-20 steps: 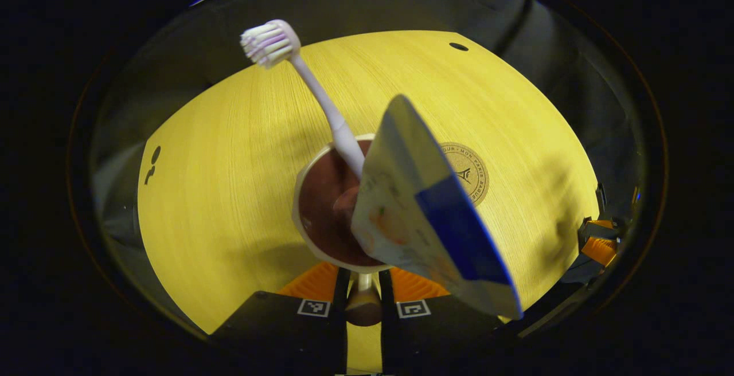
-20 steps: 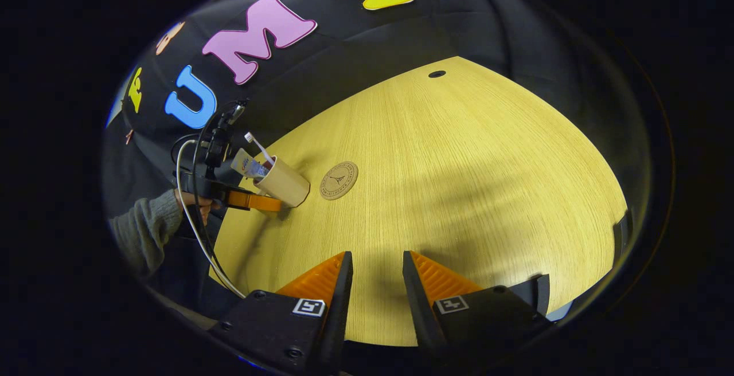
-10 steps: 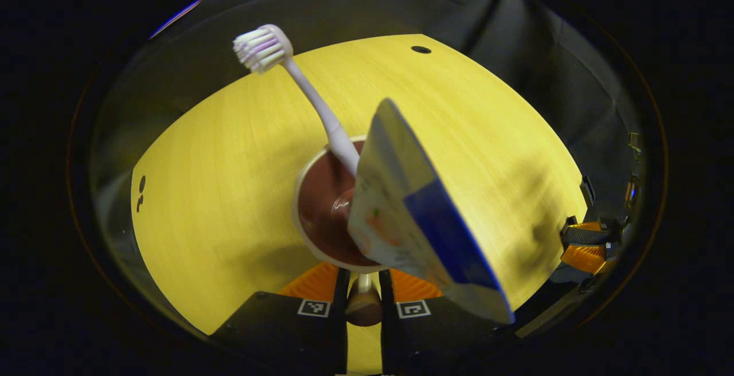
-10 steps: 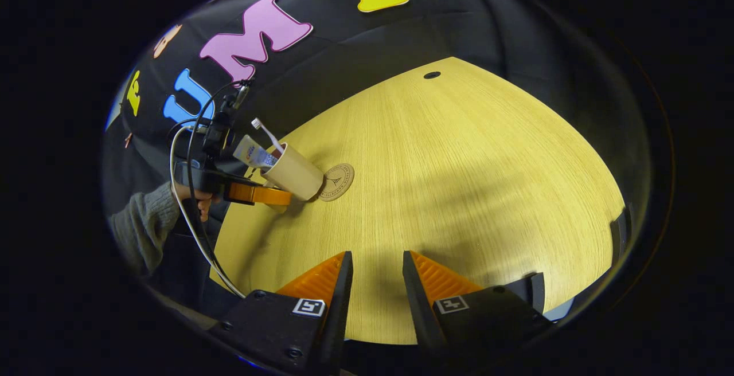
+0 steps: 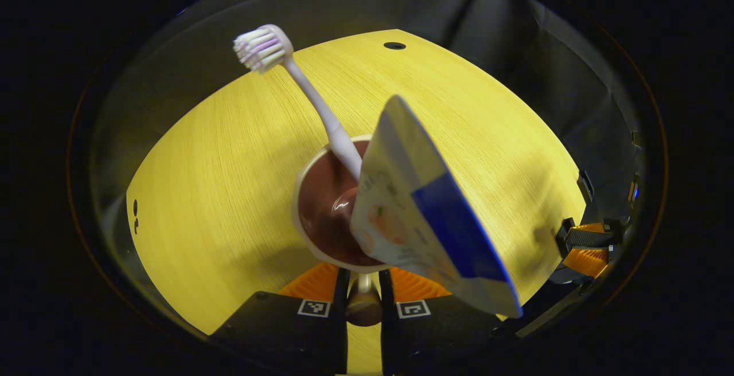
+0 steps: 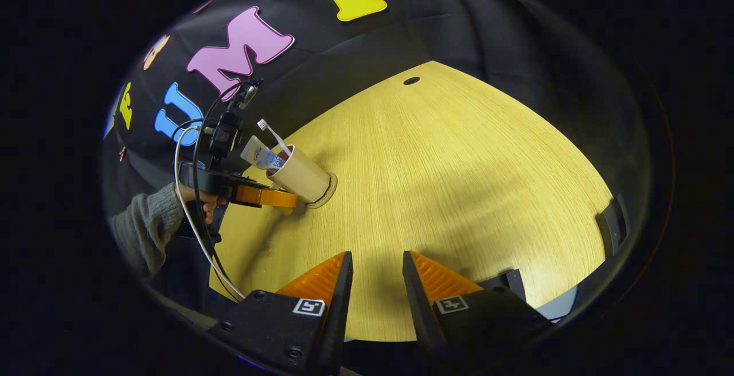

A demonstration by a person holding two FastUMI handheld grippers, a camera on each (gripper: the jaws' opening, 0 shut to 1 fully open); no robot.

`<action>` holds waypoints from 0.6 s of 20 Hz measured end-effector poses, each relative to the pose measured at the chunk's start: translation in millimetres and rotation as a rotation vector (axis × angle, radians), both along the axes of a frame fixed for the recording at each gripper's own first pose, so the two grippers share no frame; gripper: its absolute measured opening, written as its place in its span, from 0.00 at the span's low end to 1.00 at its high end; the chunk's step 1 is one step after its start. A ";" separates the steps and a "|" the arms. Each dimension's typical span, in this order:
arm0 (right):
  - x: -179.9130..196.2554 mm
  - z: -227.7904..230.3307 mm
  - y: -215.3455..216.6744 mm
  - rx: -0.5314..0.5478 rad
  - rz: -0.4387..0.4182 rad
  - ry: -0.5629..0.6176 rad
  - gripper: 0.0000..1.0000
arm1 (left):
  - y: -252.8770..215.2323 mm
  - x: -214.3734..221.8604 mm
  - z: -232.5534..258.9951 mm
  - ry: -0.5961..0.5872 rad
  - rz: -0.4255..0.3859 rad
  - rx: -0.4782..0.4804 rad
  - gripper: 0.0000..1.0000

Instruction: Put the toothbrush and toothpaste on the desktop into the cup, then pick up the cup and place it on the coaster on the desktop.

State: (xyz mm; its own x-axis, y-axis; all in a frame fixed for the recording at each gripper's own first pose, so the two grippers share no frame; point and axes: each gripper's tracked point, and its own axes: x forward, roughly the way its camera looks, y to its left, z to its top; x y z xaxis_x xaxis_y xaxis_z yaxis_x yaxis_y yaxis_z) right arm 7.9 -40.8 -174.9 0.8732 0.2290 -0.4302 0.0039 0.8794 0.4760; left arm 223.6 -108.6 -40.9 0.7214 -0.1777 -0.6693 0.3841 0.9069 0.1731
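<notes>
The left gripper [image 5: 363, 284] is closed on the handle of the cup [image 6: 301, 174], with both fingers pressing it. The cup stands over the coaster [image 6: 328, 191] on the desktop [image 6: 459, 192]; whether it already rests on it, I cannot tell. The toothbrush [image 5: 312, 98] and the toothpaste [image 5: 424, 215] stand inside the cup. The right gripper [image 6: 375, 273] holds nothing; its fingers are apart, above the near part of the desktop.
</notes>
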 end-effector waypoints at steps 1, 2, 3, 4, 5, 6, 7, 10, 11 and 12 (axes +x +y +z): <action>0.7 -0.6 -0.2 0.001 -0.001 0.000 0.54 | -0.5 1.2 -0.7 0.000 0.002 0.002 0.32; 1.2 -1.4 -1.0 0.001 -0.002 0.001 0.54 | -1.3 1.5 -1.7 0.002 0.005 0.001 0.28; 1.0 -0.4 -2.2 0.002 -0.002 0.000 0.54 | -2.2 1.8 -2.2 0.004 0.006 0.001 0.28; 1.0 -0.4 -2.8 0.001 -0.002 0.001 0.54 | -1.6 1.7 -3.1 0.006 0.007 0.001 0.32; 1.4 -0.5 -2.2 0.001 0.000 0.001 0.54 | -0.6 1.8 -4.1 0.011 0.009 0.002 0.28; 1.3 -0.9 -1.8 0.001 0.001 0.002 0.54 | -1.6 2.8 -4.1 0.007 0.010 -0.003 0.28; 1.1 -1.6 -1.5 0.001 0.003 0.002 0.54 | -1.6 1.1 -2.5 0.008 0.010 -0.005 0.30; 1.6 -3.6 -1.1 0.004 0.007 0.006 0.54 | -2.5 -1.3 4.7 -0.017 -0.003 -0.012 0.31; 1.8 -3.5 0.3 0.004 0.009 0.007 0.54 | -2.9 -2.1 7.7 -0.026 -0.001 -0.018 0.48; 1.4 -3.1 0.3 0.003 0.012 0.008 0.54 | -2.7 -3.3 10.3 -0.033 0.004 -0.025 0.65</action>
